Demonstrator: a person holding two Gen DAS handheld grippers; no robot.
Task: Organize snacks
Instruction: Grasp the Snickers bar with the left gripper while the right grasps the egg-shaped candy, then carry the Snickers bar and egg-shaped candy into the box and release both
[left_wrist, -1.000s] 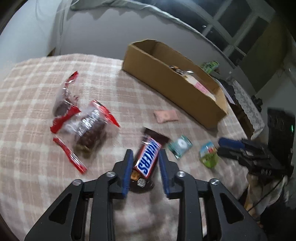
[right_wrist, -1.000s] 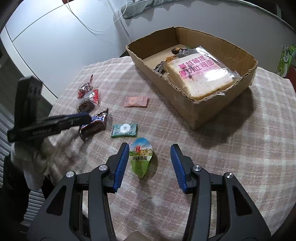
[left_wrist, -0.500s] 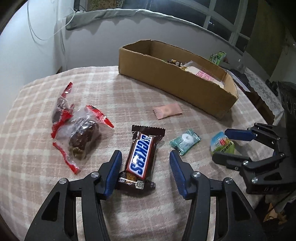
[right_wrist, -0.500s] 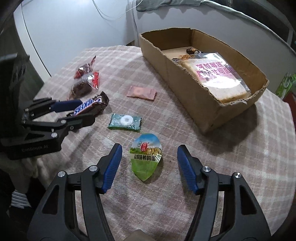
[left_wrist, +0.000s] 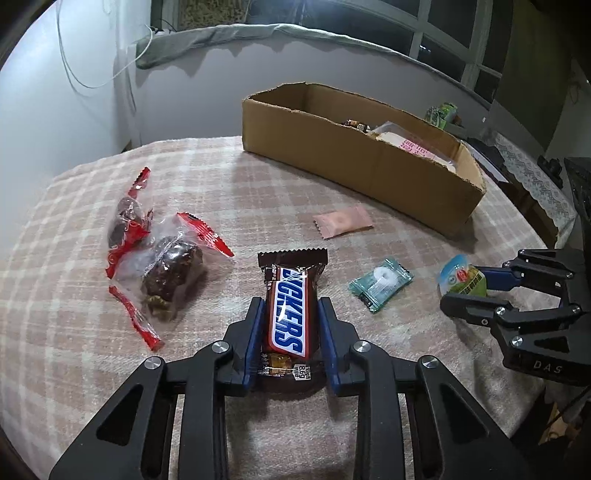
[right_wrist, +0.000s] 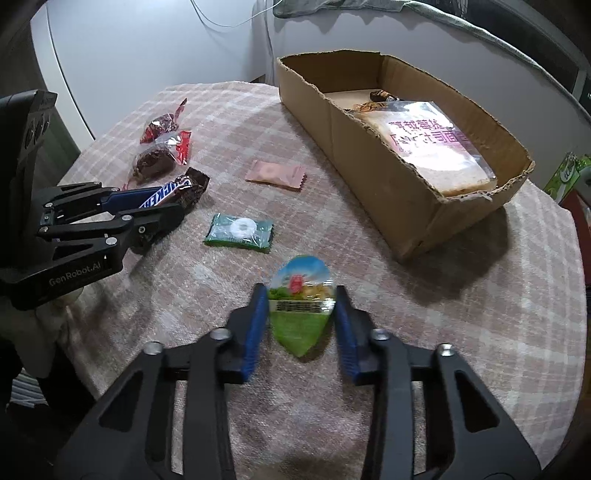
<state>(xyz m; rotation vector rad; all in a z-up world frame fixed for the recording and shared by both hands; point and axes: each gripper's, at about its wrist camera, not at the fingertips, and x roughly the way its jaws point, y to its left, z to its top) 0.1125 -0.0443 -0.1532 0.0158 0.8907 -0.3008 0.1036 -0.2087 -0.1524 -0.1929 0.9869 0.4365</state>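
Snickers bar in brown wrapper (left_wrist: 290, 317) sits between my closing left tongs (left_wrist: 291, 343); right tongs (right_wrist: 301, 325) close around the green foil-lidded cup (right_wrist: 301, 299). Slick wrappers may squirt free.

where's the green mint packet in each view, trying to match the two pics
Left wrist view: the green mint packet lies right of centre, between the Snickers bar and the green jelly cup.
Right wrist view: it lies left of centre, above the jelly cup, right of the Snickers bar.
Shared landmark: the cardboard box, with the pink sachet between it and the packet.
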